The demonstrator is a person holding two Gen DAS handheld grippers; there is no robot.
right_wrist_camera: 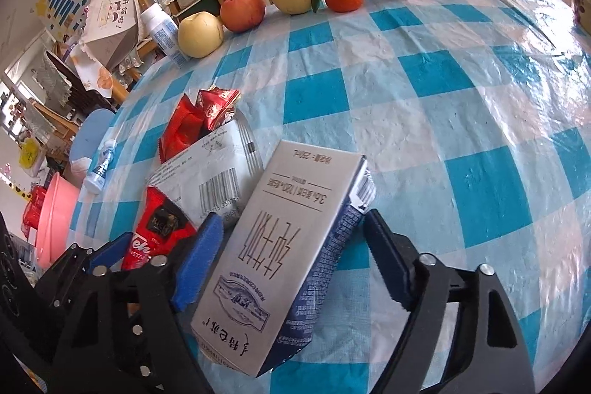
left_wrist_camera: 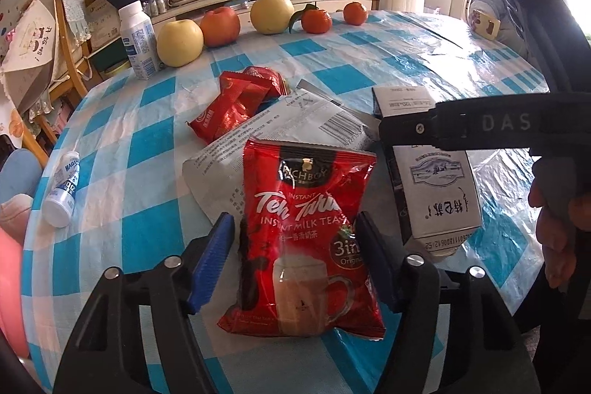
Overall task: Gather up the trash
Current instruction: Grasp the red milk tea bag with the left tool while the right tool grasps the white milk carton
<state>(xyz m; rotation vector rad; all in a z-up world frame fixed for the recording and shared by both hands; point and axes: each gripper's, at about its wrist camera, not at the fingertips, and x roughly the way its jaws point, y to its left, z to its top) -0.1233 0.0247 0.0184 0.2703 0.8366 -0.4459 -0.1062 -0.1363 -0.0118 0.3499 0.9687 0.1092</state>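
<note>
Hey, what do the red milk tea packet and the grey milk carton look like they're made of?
Red milk tea packet: probably thin plastic or foil film, glossy; it crinkles, catches highlights and has crimped edges. Grey milk carton: likely coated paperboard, smooth and fairly matte, with crisp folded edges, flat printed faces and a folded seam at the top.

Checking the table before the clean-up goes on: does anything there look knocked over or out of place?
A small white bottle lies on its side near the table's left edge, while the taller white bottle stands upright. Nothing looks spilled.
</note>
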